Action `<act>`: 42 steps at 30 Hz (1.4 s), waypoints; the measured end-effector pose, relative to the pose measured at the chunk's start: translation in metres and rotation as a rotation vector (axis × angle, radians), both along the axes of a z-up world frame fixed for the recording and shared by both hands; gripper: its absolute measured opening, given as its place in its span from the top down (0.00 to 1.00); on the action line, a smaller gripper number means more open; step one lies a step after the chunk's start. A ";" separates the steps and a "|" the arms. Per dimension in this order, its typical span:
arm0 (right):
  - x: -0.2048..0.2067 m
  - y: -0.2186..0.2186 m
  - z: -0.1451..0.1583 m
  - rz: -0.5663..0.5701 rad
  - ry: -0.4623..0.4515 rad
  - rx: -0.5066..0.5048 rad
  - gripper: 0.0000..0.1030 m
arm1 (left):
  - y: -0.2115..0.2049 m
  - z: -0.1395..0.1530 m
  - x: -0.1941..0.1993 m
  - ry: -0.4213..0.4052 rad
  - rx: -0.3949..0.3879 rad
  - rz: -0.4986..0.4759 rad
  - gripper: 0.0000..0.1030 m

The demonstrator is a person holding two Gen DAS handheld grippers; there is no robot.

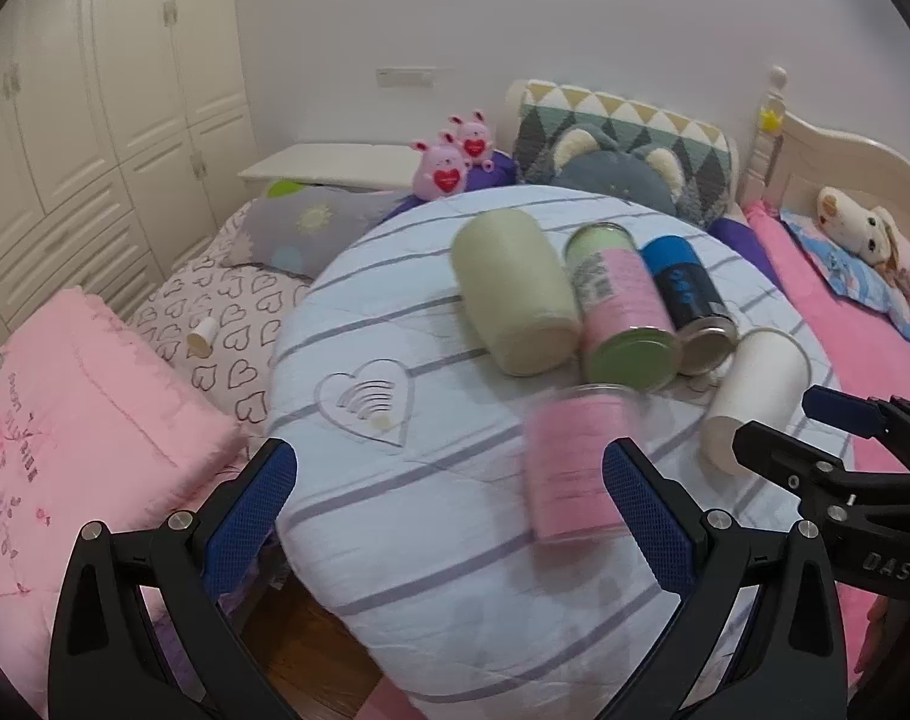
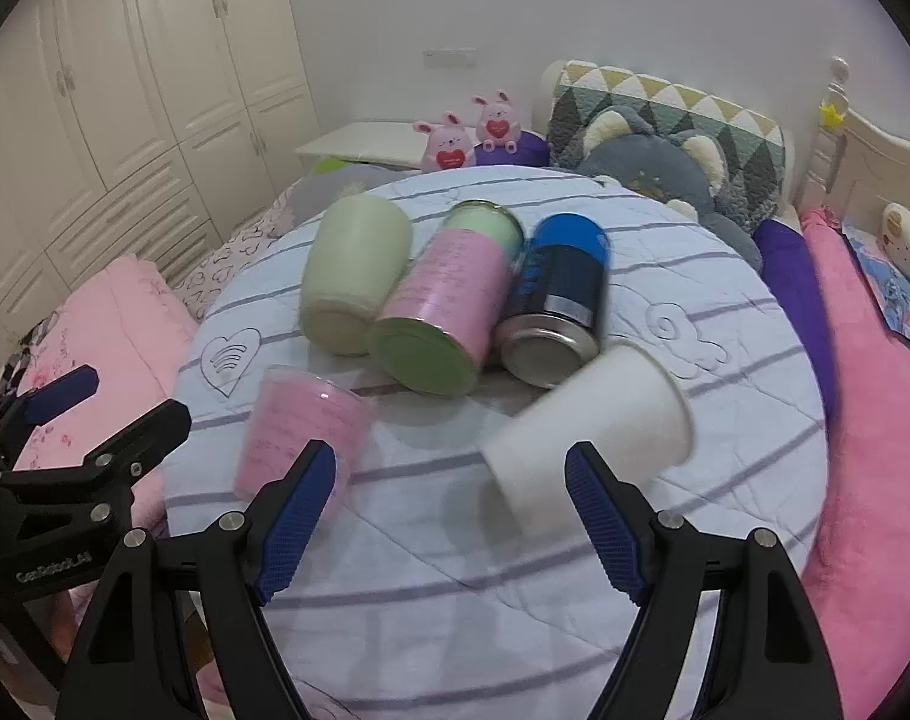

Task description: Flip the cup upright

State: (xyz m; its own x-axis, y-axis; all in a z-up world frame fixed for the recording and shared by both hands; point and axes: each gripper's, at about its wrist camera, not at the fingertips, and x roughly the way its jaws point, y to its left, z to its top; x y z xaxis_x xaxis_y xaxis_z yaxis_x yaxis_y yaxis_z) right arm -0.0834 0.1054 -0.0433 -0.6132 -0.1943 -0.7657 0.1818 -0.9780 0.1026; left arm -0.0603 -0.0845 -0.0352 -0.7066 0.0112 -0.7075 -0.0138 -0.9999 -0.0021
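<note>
White paper cup (image 2: 587,426) lies on its side on the round striped bench (image 2: 725,420), toward its right side, rim pointing up-right, base toward the camera, blurred. It sits just ahead of the right gripper (image 2: 452,516); jaws wide apart, holding nothing, cup base between the blue pads (image 2: 605,534) but not touching. Pink cup (image 1: 575,462) lies near the bench's front, also blurred, just inside the left gripper (image 1: 449,516) whose jaws are spread wide and empty; its right pad overlaps the cup in view, contact unclear. Behind, in a touching row on their sides: pale green cup (image 2: 353,276), pink-and-green can (image 2: 443,312), blue can (image 2: 557,306). Bare bench surface left of the pink cup around the stitched heart (image 1: 371,402). Pink quilt (image 1: 83,420) left of the bench edge, pink blanket (image 2: 875,420) right of it.
</note>
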 end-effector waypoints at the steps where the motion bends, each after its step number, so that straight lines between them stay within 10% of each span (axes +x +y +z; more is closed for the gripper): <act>1: 0.001 0.005 0.000 0.002 -0.001 -0.020 0.22 | 0.006 0.000 0.000 0.002 -0.010 -0.001 0.00; 42: -0.002 0.069 -0.008 0.003 0.059 -0.123 0.20 | 0.072 -0.051 -0.069 -0.261 0.020 0.014 0.08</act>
State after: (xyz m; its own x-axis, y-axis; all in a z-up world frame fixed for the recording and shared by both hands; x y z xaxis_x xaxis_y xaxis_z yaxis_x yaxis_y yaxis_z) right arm -0.0854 0.1746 -0.0508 -0.6559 -0.2863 -0.6985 0.1937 -0.9581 0.2109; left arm -0.1294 -0.0123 -0.0861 -0.5005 0.0188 -0.8656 0.0033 -0.9997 -0.0237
